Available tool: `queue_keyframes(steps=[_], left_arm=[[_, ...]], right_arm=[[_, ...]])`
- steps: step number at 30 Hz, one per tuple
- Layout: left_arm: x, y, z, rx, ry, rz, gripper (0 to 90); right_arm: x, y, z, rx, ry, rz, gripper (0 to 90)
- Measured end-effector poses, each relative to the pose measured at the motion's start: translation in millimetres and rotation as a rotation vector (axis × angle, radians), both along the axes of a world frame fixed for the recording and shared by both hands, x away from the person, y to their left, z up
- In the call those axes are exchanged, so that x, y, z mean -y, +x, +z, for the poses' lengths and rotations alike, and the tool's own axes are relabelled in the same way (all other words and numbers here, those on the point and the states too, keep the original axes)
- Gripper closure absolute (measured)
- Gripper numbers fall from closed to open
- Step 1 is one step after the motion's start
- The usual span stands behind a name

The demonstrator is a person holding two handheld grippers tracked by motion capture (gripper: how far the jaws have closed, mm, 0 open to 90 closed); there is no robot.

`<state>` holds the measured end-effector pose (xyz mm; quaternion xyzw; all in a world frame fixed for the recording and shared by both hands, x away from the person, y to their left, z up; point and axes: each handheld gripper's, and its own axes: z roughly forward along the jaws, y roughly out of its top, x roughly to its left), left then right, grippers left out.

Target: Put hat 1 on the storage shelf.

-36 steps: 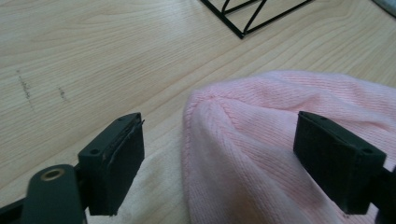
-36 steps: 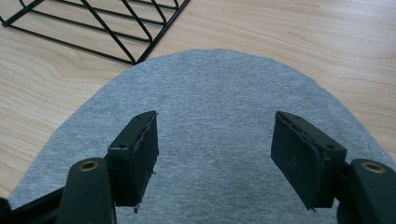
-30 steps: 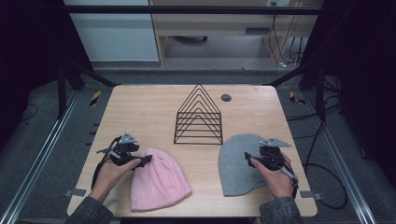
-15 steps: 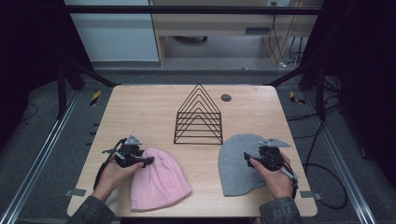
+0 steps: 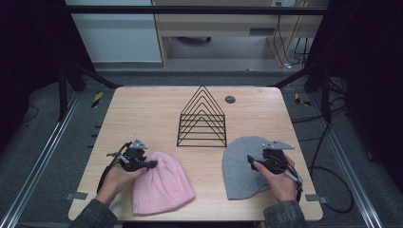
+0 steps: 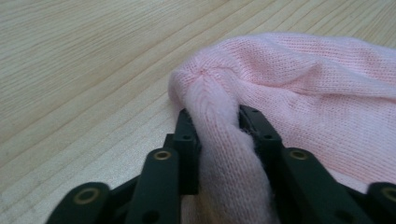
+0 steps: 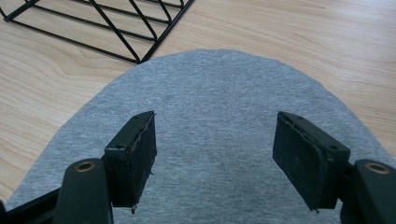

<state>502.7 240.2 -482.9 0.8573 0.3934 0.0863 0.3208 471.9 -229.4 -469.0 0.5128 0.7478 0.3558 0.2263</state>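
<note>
A pink knit beanie (image 5: 162, 182) lies on the wooden table (image 5: 152, 114) at the front left. My left gripper (image 5: 151, 164) is at its top left edge; its jaws have just been closing and now pinch a bunched fold of the pink beanie (image 6: 219, 140). A grey beanie (image 5: 240, 167) lies flat at the front right. My right gripper (image 5: 250, 161) rests over the grey beanie (image 7: 219, 112) with its jaws wide open and flat fabric beneath them, not pinched.
A black wire rack (image 5: 202, 118) shaped like nested triangles stands at the table's middle, just behind both hats; its corner (image 7: 140, 59) sits near the grey beanie's crown. A small dark round disc (image 5: 230, 99) lies further back.
The left gripper's jaws closed on the pink beanie's edge, gathering a fold. The right hand and grey beanie stayed still.
</note>
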Motion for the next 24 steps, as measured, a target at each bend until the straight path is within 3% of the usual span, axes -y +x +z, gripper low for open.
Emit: queue_keyframes(steps=[5,8,9,17,24], left_arm=[[1.2,-2.3,2.8,0.021,-0.003,0.017,75.1],[1.5,-6.0,10.6,0.080,-0.018,0.016,75.5],[1.5,-6.0,10.6,0.080,-0.018,0.016,75.5],[6.6,-18.2,29.8,0.203,-0.037,-0.005,75.4],[8.8,-25.3,39.0,0.254,-0.033,-0.022,75.4]], right_arm=[[-1.2,-0.1,0.4,0.007,0.006,0.007,30.2],[-2.1,-1.1,2.1,0.014,0.006,0.005,30.1],[-2.1,-1.1,2.1,0.014,0.006,0.005,30.1],[-6.2,-3.4,6.0,0.039,0.004,0.013,29.8],[-9.4,-4.7,8.3,0.057,-0.001,0.026,29.5]])
